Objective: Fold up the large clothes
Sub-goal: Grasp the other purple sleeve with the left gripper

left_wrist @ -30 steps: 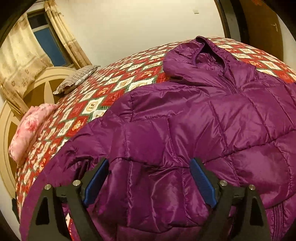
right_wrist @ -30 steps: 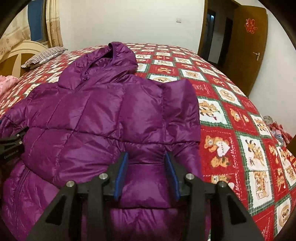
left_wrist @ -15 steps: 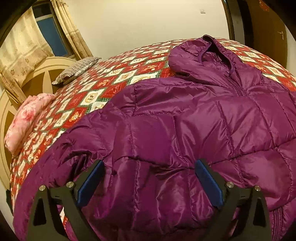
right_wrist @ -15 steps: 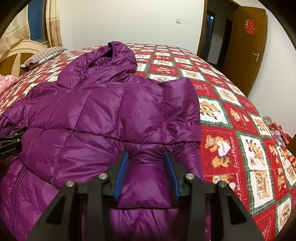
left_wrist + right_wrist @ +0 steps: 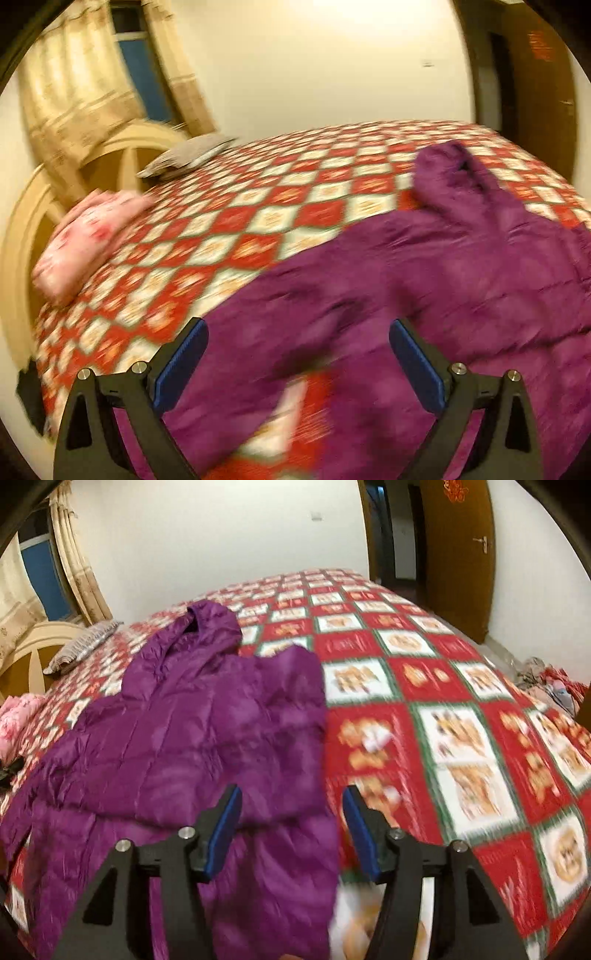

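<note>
A purple hooded puffer jacket (image 5: 443,266) lies flat on the bed, its hood (image 5: 450,173) pointing to the far end. My left gripper (image 5: 297,332) hovers open above the jacket's near left edge, and nothing touches its blue pads. In the right wrist view the jacket (image 5: 207,716) fills the left half, with the right sleeve folded in over the front. My right gripper (image 5: 291,794) hangs over the jacket's right edge. Its jaws are opening, and the fabric lies below them with neither pad pressing on it. Both views are blurred by motion.
The bed wears a red, white and green patterned quilt (image 5: 443,686). A grey striped pillow (image 5: 188,158) and a pink folded blanket (image 5: 88,229) lie by the wooden headboard (image 5: 22,240). A brown door (image 5: 458,554) and a heap of clothes on the floor (image 5: 546,683) are at the right.
Both grippers have pulled back and up from the jacket. The right jaws, shut on the folded sleeve before, have widened and let it go. The left view has swung left.
</note>
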{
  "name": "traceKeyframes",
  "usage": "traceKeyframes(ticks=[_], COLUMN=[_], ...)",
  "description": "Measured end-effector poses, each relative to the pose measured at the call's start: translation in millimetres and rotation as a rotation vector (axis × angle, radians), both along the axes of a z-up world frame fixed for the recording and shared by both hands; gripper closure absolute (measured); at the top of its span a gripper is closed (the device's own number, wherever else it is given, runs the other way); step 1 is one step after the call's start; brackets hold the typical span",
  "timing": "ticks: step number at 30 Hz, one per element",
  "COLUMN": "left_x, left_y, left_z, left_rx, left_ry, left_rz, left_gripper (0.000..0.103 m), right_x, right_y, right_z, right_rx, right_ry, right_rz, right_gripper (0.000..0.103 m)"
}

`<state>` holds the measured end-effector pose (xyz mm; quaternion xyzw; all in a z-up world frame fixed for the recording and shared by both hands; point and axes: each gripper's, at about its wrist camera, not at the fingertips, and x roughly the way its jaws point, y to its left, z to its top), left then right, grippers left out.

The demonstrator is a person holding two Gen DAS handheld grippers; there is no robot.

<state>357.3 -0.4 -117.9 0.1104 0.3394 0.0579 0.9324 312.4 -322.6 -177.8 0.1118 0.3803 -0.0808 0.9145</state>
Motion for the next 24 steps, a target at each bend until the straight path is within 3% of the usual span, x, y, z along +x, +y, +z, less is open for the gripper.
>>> traceKeyframes(ticks=[5,8,13,20,21,22,23,24], left_x=[-33,-60,-113,-127,-125,-125,-122,-117], left_y=[98,150,218,245,242,239,235,230], left_z=[-20,-30,-44,-75,-74,-72,-70,-69], left_rx=[0.070,0.060,-0.022,-0.209,-0.227,-0.231,-0.229,-0.221], left_ry=[0.034,0.054,0.068,0.140,0.128,0.118,0.119,0.136], left_rz=[0.190,0.298,0.451,0.488,0.473,0.459,0.437,0.407], left_gripper=[0.004,0.004,0.004,0.004,0.009,0.035,0.054,0.084], right_x=[-26,-33,-47,-48,-48,-48,-48,-49], right_y=[29,53,94,160,165,171,176,178], right_z=[-2,3,9,-5,-6,-7,-8,-8], right_rx=[-0.085,-0.143,-0.205,-0.331,-0.346,-0.371,-0.388,-0.398], right_ry=[-0.012,-0.046,-0.106,-0.111,-0.111,-0.114,-0.119,-0.126], right_rz=[0.052,0.081,0.133,0.290,0.306,0.323,0.332,0.340], right_gripper=[0.036,0.035,0.026,0.025,0.025,0.025,0.025,0.025])
